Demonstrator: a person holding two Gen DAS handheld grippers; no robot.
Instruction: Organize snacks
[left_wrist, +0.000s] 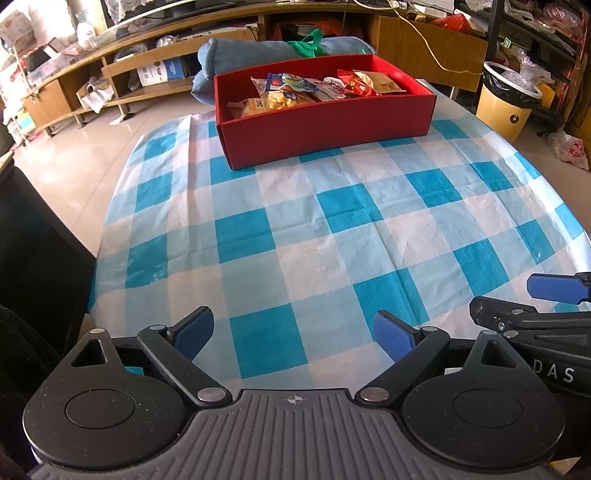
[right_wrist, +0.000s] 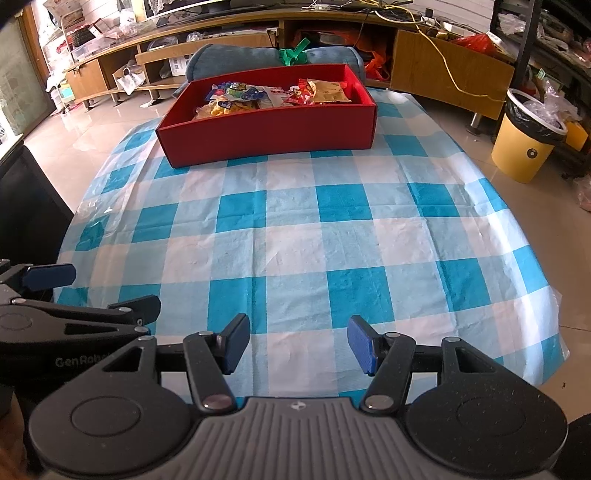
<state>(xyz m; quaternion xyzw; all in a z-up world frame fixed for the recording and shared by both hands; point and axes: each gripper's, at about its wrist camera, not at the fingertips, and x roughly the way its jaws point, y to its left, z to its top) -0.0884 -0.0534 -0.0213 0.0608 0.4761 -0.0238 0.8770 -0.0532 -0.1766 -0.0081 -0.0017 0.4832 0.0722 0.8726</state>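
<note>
One table (left_wrist: 332, 236) filled both views, draped in a single thin, creased cloth of blue, pale blue and white squares; its near edge curved away to a glossy tiled floor. At the far end of the table sat one red box (left_wrist: 325, 129), rectangular, open-topped, with matte, cardboard-like walls. Inside the red box lay a heap of crinkly plastic snack packets (left_wrist: 314, 90): at least four could be told apart, one clear with yellow puffs, one blue and white, one red, one tan, though the exact count was unclear where they overlapped. Behind the red box lay one soft, rolled blue-grey cushion (left_wrist: 240, 55) with a green bag handle on top. To the right of the red box, off the table, stood one round yellow bin (left_wrist: 506, 107) lined with black plastic.

Nearest the cameras, well apart from the red box, were two black grippers with flat blue pads. The left gripper (left_wrist: 293, 332) stood spread wide with nothing between its pads. The right gripper (right_wrist: 297, 345) stood released as well, narrower, empty, above bare cloth.
</note>
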